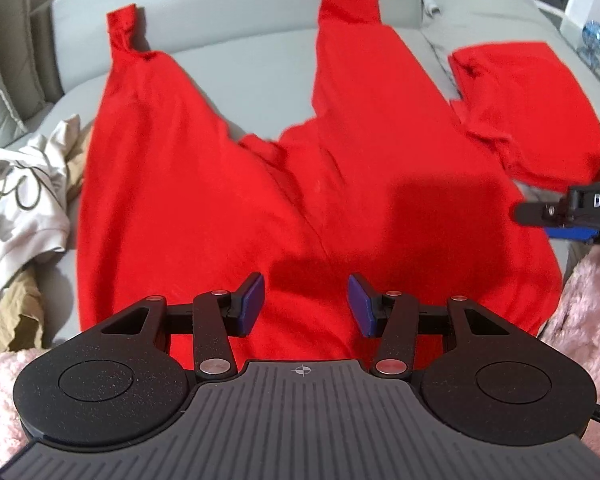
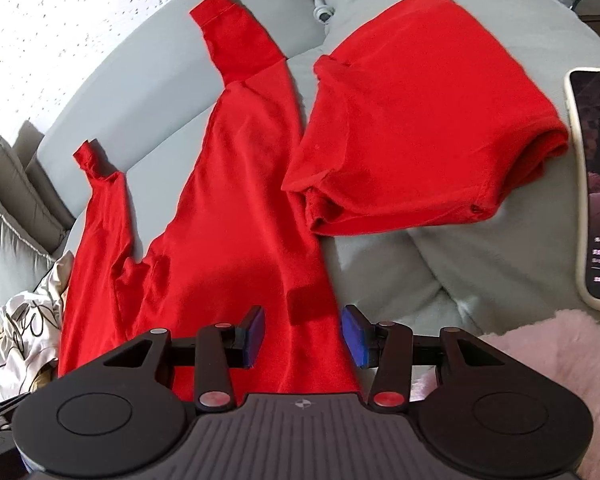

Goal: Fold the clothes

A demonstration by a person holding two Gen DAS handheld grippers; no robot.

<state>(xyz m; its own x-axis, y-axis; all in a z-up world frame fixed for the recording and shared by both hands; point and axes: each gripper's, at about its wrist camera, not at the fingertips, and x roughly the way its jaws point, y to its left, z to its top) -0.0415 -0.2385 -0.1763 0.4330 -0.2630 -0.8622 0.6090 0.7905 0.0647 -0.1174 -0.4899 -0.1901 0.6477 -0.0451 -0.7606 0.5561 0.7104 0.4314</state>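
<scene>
Red trousers [image 1: 228, 184] are lying flat on the grey sofa [image 1: 228, 12], legs pointing far, with a folded red top [image 2: 412, 120] to their right. Both the left tongs [image 1: 306, 306] and right tongs [image 2: 303, 336] are hovering released over the near waistband, grasping nothing.

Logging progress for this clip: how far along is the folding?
Done: one red garment lies folded on the grey sofa. In hand: nothing; red trousers lie spread flat, both grippers' fingers apart above the waist end. Left: folding the trousers, plus the white and tan clothes heaped beside them.
</scene>
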